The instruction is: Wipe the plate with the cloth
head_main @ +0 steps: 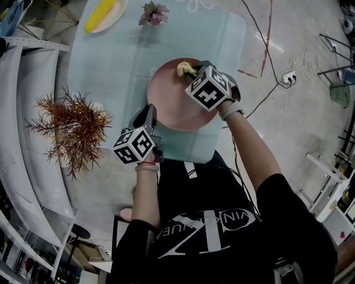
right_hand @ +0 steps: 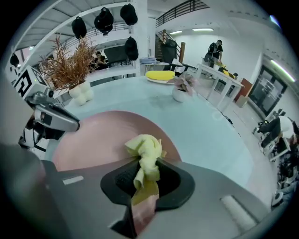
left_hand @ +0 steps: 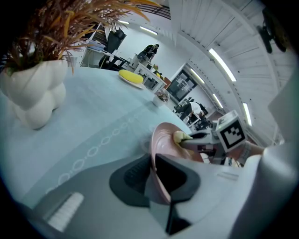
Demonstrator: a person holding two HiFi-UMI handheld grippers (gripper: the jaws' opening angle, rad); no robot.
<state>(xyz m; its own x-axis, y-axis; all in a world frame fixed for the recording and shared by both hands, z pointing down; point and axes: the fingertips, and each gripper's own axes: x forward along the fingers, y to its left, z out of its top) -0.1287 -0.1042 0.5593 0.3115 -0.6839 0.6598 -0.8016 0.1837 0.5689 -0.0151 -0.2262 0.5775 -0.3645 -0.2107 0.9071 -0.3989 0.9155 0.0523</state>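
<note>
**Plate clamped at the rim, cloth pressed to its far side**

A pink plate [head_main: 169, 100] sits over the near right part of a pale blue table [head_main: 105, 66]. From above I cannot tell whether it lies flat or is raised a little.

The left gripper [head_main: 150, 113] comes in from the near left. Its jaws are closed on the plate's near-left rim, one jaw above the rim and one below. In the left gripper view the rim runs straight between the two dark pads.

The right gripper [head_main: 193, 71] reaches over the plate from the near right and stands over its far edge. Its jaws are pinched on a yellow cloth [right_hand: 145, 156]. The cloth is bunched into a knot-like wad that sticks out past the jaw tips. The wad touches the plate's surface just inside the far rim. A strip of the cloth runs back between the jaws.

Both forearms come from a person in a black T-shirt with white print.

On the table's left edge stands a white vase [left_hand: 35, 95] with dry, rust-coloured fronds, well apart from the plate. At the far side is a small pot plant [head_main: 154, 12] with pinkish leaves. Far left lies a pale dish [head_main: 113, 19] with a yellow object on it.

Cables and a socket strip [head_main: 288, 78] lie on the floor to the right.
</note>
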